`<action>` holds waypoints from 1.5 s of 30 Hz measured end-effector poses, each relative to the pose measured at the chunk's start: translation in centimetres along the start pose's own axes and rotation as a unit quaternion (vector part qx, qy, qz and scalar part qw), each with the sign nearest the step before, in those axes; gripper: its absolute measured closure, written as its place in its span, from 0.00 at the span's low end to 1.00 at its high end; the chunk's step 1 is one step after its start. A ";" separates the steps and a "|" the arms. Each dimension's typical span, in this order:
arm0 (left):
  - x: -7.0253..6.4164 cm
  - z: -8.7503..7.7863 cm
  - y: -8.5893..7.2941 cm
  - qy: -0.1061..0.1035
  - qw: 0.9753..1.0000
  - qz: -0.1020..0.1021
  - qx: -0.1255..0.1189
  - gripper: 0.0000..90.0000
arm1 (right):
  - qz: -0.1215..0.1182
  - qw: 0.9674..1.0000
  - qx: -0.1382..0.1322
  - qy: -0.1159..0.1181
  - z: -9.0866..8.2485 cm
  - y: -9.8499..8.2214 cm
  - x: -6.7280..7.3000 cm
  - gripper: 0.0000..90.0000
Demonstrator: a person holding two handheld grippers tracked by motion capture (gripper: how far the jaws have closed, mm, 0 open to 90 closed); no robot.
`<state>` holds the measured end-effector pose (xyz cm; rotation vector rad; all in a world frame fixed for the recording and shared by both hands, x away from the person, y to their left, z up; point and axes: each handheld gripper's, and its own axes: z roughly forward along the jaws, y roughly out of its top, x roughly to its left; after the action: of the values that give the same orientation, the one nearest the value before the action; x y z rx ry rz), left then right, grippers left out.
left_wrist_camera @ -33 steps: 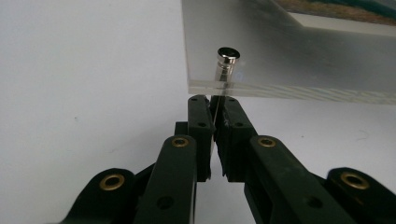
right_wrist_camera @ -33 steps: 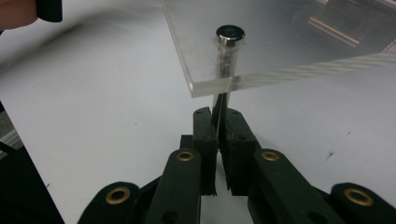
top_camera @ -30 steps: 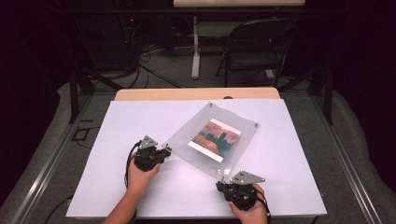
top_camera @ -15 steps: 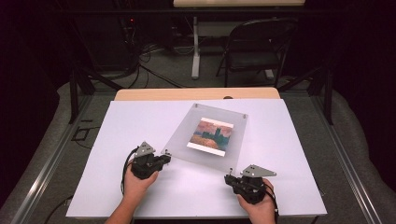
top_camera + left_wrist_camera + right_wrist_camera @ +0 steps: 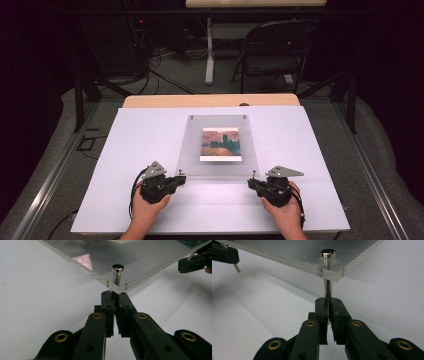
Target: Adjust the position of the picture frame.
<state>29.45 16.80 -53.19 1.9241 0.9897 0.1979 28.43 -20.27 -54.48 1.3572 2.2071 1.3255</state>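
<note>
place: lab or studio | cues: dark curtains [image 5: 30, 75], floor cables [image 5: 165, 75], folding chair [image 5: 272, 50], white table [image 5: 125, 150]

One acrylic frame [image 5: 218, 145] (4 corner pins), 2 grippers, 1 chair [image 5: 274, 52].

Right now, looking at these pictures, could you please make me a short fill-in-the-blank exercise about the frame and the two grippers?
1. The clear acrylic frame holds a small ____ at its middle.
2. The left gripper is shut on a metal ____ below the frame's near left corner.
3. The right gripper grips the standoff pin at the frame's near ____ corner.
4. The frame is over a ____ table.

Missing words: picture; pin; right; white
</note>
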 end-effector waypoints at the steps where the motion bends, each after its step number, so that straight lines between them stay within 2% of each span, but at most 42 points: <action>1: 0.0 0.0 0.0 -0.001 1.000 -0.001 0.000 0.95 | 0.000 1.000 -0.003 -0.001 0.1 0.1 -0.1 0.94; 6: 0.6 0.2 0.3 0.006 1.000 -0.007 -0.005 0.95 | -0.009 1.000 0.003 -0.003 0.9 1.2 -0.6 0.94; 10: 1.6 0.4 0.9 0.018 1.000 -0.014 -0.009 0.95 | -0.018 1.000 0.007 -0.001 1.6 2.0 -0.6 0.95; 14: 2.6 1.0 1.4 0.026 0.999 -0.025 -0.014 0.95 | -0.013 1.000 0.004 0.000 2.4 2.6 -0.7 0.95; 18: 3.2 1.6 1.8 0.018 0.999 -0.026 -0.014 0.95 | -0.010 1.000 -0.001 0.000 2.9 3.1 -1.1 0.95; 25: 3.4 2.8 2.4 0.021 0.999 -0.023 -0.010 0.95 | 0.002 1.000 0.000 -0.009 3.3 3.4 -2.3 0.95; 35: 3.9 3.4 2.1 0.030 0.999 -0.026 -0.003 0.95 | -0.002 1.000 0.002 -0.019 4.1 3.1 -2.4 0.95; 44: 3.7 3.8 1.9 0.029 0.999 -0.026 0.001 0.95 | -0.001 1.000 0.002 -0.029 4.2 2.7 -2.5 0.95; 45: 3.6 3.9 1.9 0.030 0.999 -0.024 0.001 0.95 | -0.007 0.999 0.003 -0.036 4.2 2.7 -2.5 0.95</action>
<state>34.83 16.33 -54.77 1.9033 1.0749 0.2276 33.85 -19.43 -55.33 1.3679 2.1713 1.2465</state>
